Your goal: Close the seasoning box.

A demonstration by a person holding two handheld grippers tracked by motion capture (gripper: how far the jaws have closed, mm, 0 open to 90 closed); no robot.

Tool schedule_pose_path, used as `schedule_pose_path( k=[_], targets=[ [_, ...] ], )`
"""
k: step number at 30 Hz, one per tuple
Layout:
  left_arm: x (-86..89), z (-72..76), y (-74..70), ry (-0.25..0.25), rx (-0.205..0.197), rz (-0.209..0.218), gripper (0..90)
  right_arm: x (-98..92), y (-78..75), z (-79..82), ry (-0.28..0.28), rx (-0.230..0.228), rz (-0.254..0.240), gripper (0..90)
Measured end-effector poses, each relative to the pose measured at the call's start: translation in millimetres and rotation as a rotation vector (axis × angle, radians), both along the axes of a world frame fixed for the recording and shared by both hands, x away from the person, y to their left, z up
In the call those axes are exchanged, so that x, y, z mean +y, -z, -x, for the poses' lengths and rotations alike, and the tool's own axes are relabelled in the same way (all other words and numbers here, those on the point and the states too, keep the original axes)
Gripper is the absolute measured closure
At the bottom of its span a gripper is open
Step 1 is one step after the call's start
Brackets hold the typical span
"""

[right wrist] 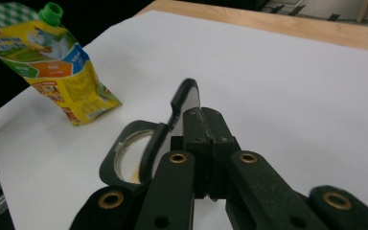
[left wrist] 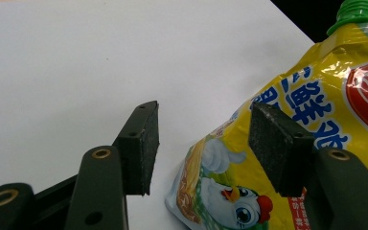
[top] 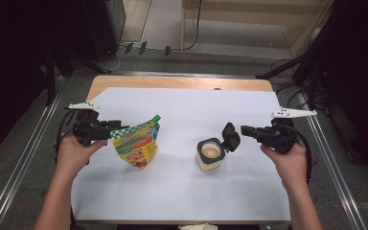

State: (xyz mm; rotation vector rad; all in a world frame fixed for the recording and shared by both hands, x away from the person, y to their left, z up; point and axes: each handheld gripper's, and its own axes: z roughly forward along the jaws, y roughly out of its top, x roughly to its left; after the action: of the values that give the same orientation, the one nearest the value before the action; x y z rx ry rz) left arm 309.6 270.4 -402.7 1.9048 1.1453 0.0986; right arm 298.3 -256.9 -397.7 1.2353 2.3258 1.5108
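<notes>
A yellow spouted pouch [top: 138, 143] [left wrist: 326, 96] [right wrist: 52, 67] with a green cap [top: 156, 118] stands tilted on the white sheet at the left. My left gripper [top: 116, 126] [left wrist: 206, 139] is open at its upper left corner. The pouch's edge lies between the jaws, and the left pad [left wrist: 141, 143] is clear of it. Right of centre is a small square jar [top: 210, 155] [right wrist: 124, 158] with brownish contents. Its black flip lid [top: 231, 136] [right wrist: 187, 98] is hinged up. My right gripper [top: 244, 129] [right wrist: 205, 117] is shut, with its tips right at the back of that lid.
The white sheet [top: 182, 110] covers most of the wooden table [top: 172, 82]. Metal rails [top: 28, 153] run along both sides, and cables and stands lie on the floor beyond the far edge. The sheet's far half and front strip are bare.
</notes>
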Motion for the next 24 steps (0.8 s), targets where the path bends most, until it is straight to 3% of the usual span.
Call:
schedule_pose_path(
  k=[7, 24],
  targets=[
    [2.3, -0.5, 1.9, -0.029, 0.004, 0.007, 45.1, 10.3, 17.1, -5.4, -0.027, 0.049, -0.007, 90.0],
    [7.5, -1.2, 3.7, -0.055, 0.005, 0.004, 44.0, 32.0, 24.8, -2.9, -0.076, 0.062, 0.026, 90.0]
  ],
)
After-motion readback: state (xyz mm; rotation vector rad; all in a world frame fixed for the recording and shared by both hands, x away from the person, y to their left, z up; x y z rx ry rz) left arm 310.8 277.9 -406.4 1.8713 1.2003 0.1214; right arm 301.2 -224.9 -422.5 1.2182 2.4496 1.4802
